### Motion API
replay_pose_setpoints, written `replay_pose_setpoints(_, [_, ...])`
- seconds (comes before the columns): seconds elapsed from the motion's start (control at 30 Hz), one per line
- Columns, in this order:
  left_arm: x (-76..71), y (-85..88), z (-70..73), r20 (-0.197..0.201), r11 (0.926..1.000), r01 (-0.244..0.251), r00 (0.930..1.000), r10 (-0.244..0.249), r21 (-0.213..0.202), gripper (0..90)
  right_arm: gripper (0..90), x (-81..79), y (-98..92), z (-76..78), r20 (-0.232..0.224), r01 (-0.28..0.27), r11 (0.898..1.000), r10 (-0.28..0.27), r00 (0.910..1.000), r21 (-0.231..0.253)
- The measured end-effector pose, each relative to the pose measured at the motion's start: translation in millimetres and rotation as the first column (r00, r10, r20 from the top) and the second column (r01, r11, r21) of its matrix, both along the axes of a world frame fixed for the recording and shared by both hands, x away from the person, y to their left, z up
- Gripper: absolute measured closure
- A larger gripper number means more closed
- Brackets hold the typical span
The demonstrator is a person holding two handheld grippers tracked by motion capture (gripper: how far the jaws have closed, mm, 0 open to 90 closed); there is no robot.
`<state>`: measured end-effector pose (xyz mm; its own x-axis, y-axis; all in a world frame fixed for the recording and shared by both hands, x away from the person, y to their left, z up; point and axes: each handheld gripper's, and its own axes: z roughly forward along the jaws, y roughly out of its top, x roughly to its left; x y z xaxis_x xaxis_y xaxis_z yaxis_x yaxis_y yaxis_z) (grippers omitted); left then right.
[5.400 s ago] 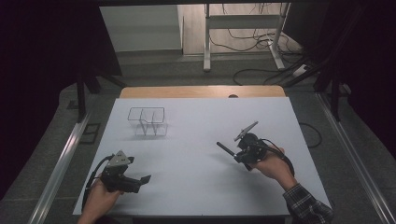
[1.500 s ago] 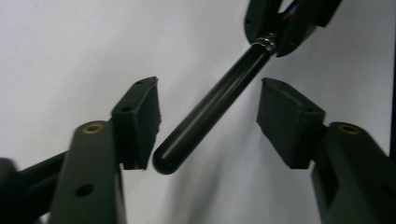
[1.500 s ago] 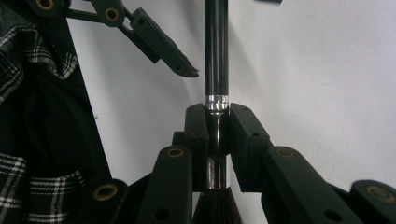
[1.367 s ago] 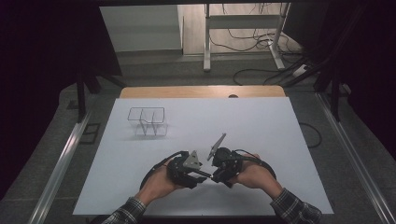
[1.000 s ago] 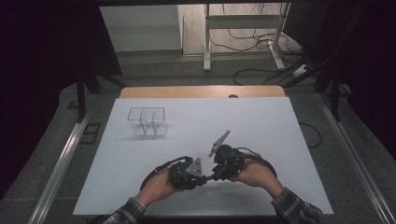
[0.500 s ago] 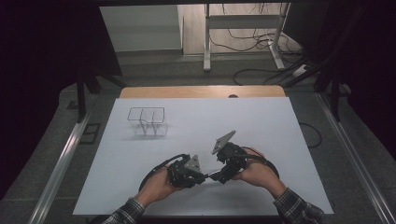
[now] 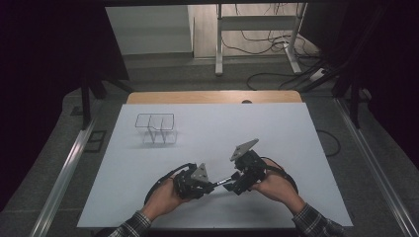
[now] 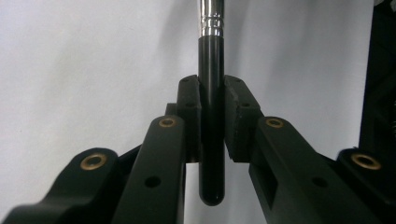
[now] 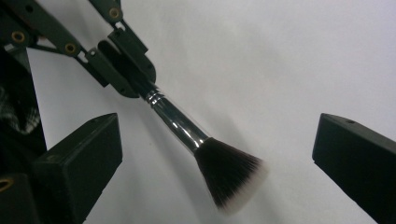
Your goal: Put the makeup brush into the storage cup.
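Observation:
A makeup brush [image 7: 225, 181] with a black handle, a silver ferrule [image 8: 211, 18] and dark, white-tipped bristles [image 9: 231, 175] is held level just above the white table. My left gripper [image 7: 211, 186] is shut on the black handle [image 8: 211, 140], near its rounded end. My right gripper [image 7: 234, 180] faces it from the right, open. Its two jaws stand wide apart on either side of the bristles without touching them. In the right gripper view the left gripper [image 9: 123, 60] clamps the handle at upper left.
A small wire rack [image 7: 155, 127] stands on the white table sheet [image 7: 276, 128] at the back left. A wooden table edge [image 7: 212, 97] runs behind the sheet. Cables and a metal stand [image 7: 257, 29] are on the floor beyond.
The hands came together from the table's two sides to its front middle. The brush, earlier carried by the right gripper, now sits in the left gripper. The right gripper has tilted upward.

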<state>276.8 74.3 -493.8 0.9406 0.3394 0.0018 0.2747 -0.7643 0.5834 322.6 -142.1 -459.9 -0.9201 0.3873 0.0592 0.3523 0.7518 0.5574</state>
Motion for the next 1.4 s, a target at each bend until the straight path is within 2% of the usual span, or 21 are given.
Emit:
replay_pose_setpoints(0.17, [-1.5,3.8,0.4,0.001,0.9999,-0.011,0.9999,0.011,0.002,78.5,0.5,-3.4,-4.6,2.1,0.003,0.031,0.997,-0.032,0.9995,0.066])
replay_pose_setpoints(0.3, [-1.9,7.4,0.5,0.002,0.9997,-0.024,0.9997,0.024,-0.006,78.5,0.0,-5.3,-7.5,0.9,0.034,0.042,0.996,-0.045,0.9984,0.077])
replay_pose_setpoints(0.5, [-2.4,14.5,2.1,-0.011,0.9982,-0.05,0.9987,0.049,-0.035,78.5,0.0,-6.5,-15.3,-0.4,0.027,0.095,0.987,-0.1,0.9946,0.132])
replay_pose_setpoints(0.8, [-3.8,23.2,3.2,-0.01,0.9941,-0.083,0.9965,0.083,-0.07,78.5,0.0,-10.1,-24.6,-3.3,0.042,0.143,0.974,-0.153,0.9874,0.175])
replay_pose_setpoints(1.0, [-5.5,30.3,5.9,-0.005,0.9866,-0.121,0.9926,0.122,-0.109,78.5,0.0,-12.3,-27.8,-6.8,0.03,0.173,0.964,-0.183,0.9827,0.201])
replay_pose_setpoints(1.07, [-6.1,32.7,7.3,0.002,0.9838,-0.133,0.991,0.134,-0.12,78.5,0.0,-12.8,-28.7,-6.9,0.016,0.19,0.958,-0.198,0.9802,0.217])
replay_pose_setpoints(1.1, [-6.6,33.7,7.8,0.0,0.9809,-0.142,0.9897,0.143,-0.133,78.5,0.0,-13.1,-29.0,-6.9,0.01,0.196,0.955,-0.204,0.979,0.223])
replay_pose_setpoints(1.17, [-7.8,35.8,8.6,-0.01,0.9703,-0.167,0.9857,0.168,-0.175,78.5,0.0,-13.2,-30.3,-6.6,-0.002,0.207,0.948,-0.213,0.9771,0.242])
replay_pose_setpoints(1.3, [-8.3,37.7,10.6,-0.011,0.9614,-0.175,0.9843,0.176,-0.213,78.5,0.1,-13.2,-30.9,-5.2,-0.034,0.223,0.936,-0.222,0.9744,0.273])
replay_pose_setpoints(1.33, [-7.8,38.4,11.4,-0.007,0.9636,-0.166,0.9858,0.168,-0.21,78.5,0.5,-13.3,-30.6,-4.9,-0.044,0.225,0.933,-0.222,0.9741,0.283])
replay_pose_setpoints(1.4, [-8.5,37.5,11.9,-0.003,0.9609,-0.166,0.9855,0.169,-0.222,78.5,0.6,-13.8,-29.5,-4.0,-0.054,0.227,0.93,-0.221,0.9738,0.29])
